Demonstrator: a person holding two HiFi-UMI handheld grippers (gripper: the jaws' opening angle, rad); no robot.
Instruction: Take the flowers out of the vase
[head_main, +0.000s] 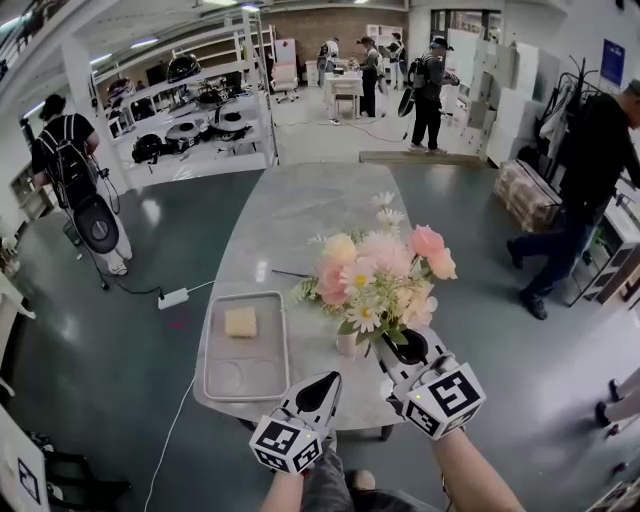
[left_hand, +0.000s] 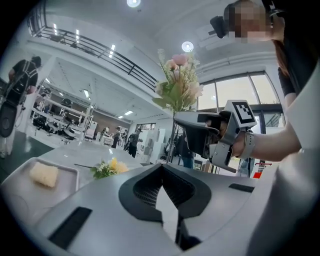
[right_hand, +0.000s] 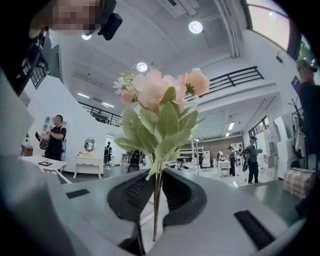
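A bunch of pink, cream and white artificial flowers (head_main: 378, 272) stands over the near edge of the grey table (head_main: 290, 210). My right gripper (head_main: 400, 347) is shut on its thin green stems (right_hand: 156, 185), with leaves and blooms (right_hand: 160, 97) rising above the jaws. A small white vase (head_main: 347, 345) sits just left of that gripper, under the leaves; whether any stem is still in it is hidden. My left gripper (head_main: 326, 382) hovers close to the vase, shut, with nothing in it. From the left gripper view, the right gripper (left_hand: 200, 132) holds the bunch (left_hand: 177, 85) in the air.
A metal tray (head_main: 215, 385) with a yellow sponge (head_main: 240, 321) lies left of the vase. A single yellow flower (left_hand: 110, 167) lies on the table beyond. People stand around the room, one close on the right (head_main: 590, 190). A power strip (head_main: 173, 297) lies on the floor.
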